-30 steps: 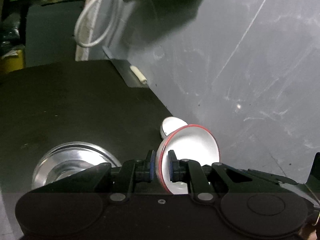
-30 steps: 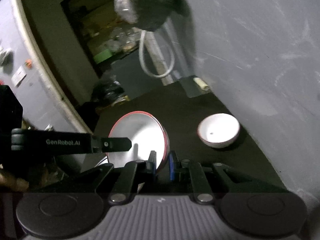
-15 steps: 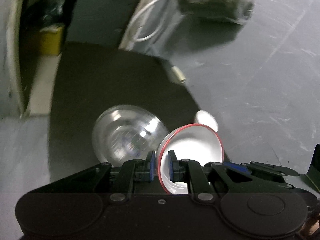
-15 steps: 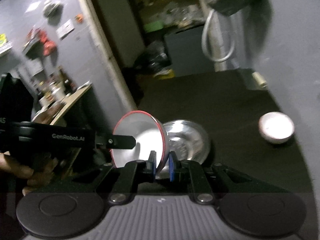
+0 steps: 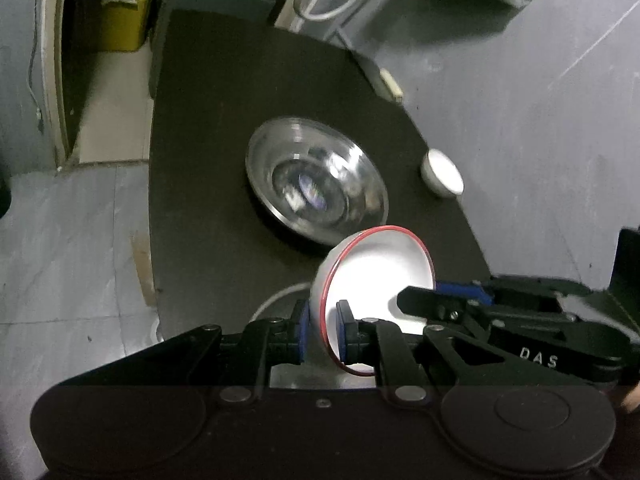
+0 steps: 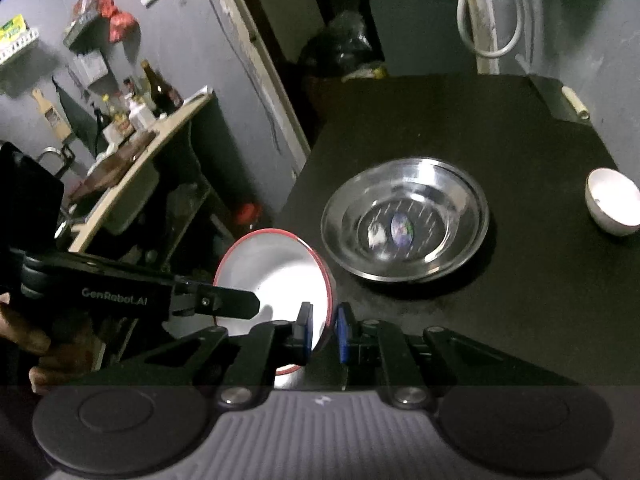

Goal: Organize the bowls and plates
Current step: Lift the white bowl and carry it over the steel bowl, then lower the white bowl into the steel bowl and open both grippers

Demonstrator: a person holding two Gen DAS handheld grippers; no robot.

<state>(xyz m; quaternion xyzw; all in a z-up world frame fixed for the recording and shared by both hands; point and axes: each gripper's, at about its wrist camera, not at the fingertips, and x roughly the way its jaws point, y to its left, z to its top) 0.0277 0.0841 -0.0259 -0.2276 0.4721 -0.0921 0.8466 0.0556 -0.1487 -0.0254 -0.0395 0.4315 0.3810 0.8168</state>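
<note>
— Dim grey room, black worktop against the wall. What are they holding?

— One red-rimmed white bowl, and both grippers have it. The left gripper is clamped on the rim near the bottom centre of its view, one pad inside, one outside. The right gripper pinches the opposite side of the rim the same way, with the bowl tipped on edge, its mouth turned sideways.

— Where would it go?

— My guess is the steel bowl. In the right view it sits just up and right of the held bowl, nearly touching in the picture. In the left view it lies straight ahead, above the fingers. So the move is forward and down, and the bowl has to be levelled first.

— Which hand is nearer?

— Hard to say; both look equally close. A small white bowl stands well apart at the right edge, by the wall.
</note>
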